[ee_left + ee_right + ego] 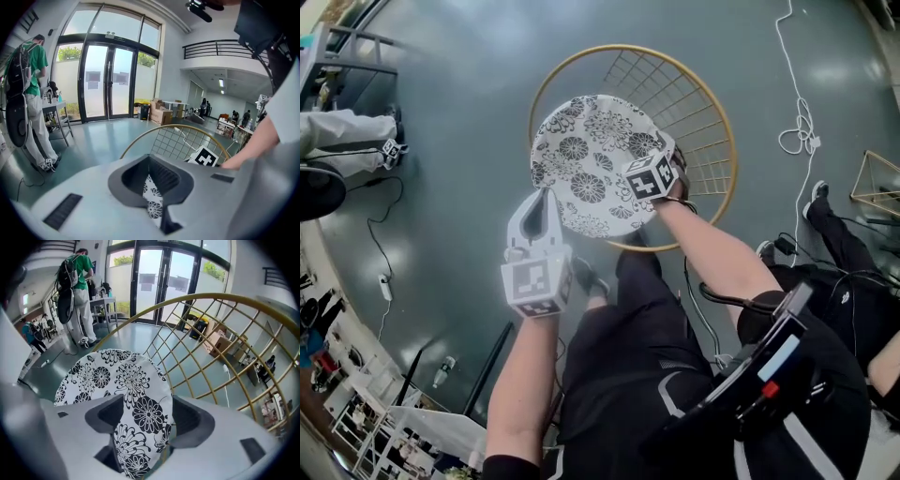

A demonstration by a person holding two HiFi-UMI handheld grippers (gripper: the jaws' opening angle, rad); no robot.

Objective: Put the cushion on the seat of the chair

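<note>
A round white cushion [591,159] with black flowers lies tilted over the left part of a gold wire chair [727,122]. My left gripper [546,199] is at the cushion's near edge. In the left gripper view a thin strip of the cushion [153,201] is pinched between the nearly closed jaws of the left gripper [151,187], with the chair's rim [178,127] beyond. My right gripper [667,152] is at the cushion's right edge. In the right gripper view the right gripper [147,416] stands wide open over the cushion [108,380], its pads not pressing, with the chair's wire back [211,298] behind.
A white cable [797,131] lies on the grey floor to the right of the chair, near another gold wire frame [877,183]. A person in a green shirt [77,282] stands by a table near the glass doors [101,79]. Someone's shoe [816,199] is at the right.
</note>
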